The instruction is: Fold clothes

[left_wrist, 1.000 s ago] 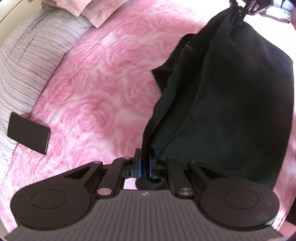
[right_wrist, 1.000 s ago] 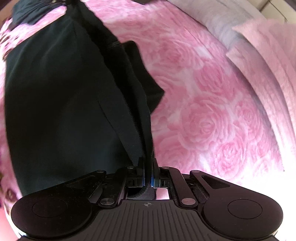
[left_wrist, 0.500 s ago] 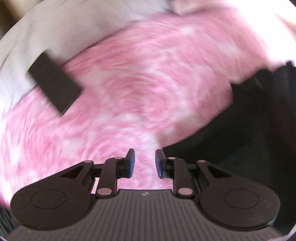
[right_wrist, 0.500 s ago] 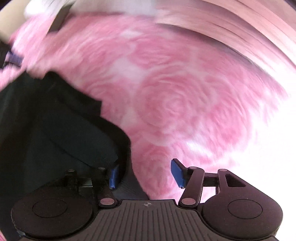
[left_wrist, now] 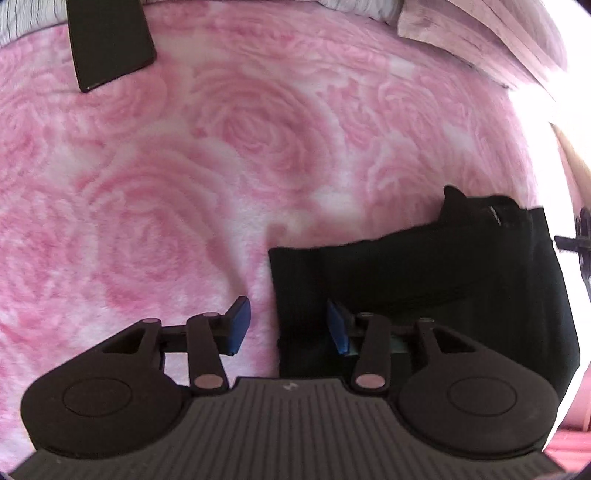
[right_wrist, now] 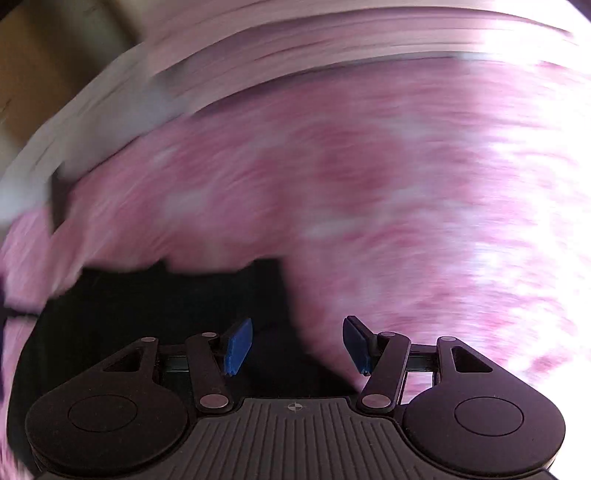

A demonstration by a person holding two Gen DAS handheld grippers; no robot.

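Note:
A black garment (left_wrist: 424, 273) lies folded on the pink rose-patterned blanket (left_wrist: 184, 184), at the lower right of the left wrist view. My left gripper (left_wrist: 288, 325) is open and empty, with the garment's near left corner between its blue pads. In the blurred right wrist view the same garment (right_wrist: 166, 314) lies at the lower left. My right gripper (right_wrist: 299, 343) is open and empty over the garment's right edge. Part of the right gripper (left_wrist: 581, 240) shows at the right edge of the left wrist view.
A black phone (left_wrist: 107, 40) lies at the blanket's far left. Striped grey bedding (left_wrist: 29, 18) and a pale pink folded cloth (left_wrist: 480, 40) lie along the far edge. The right wrist view is motion-blurred, showing pale bedding (right_wrist: 258, 66) beyond the blanket.
One second ago both grippers were shut on the hanging garment. They have since opened and let it go; it now lies flat on the blanket. Both cameras swung down toward the bed.

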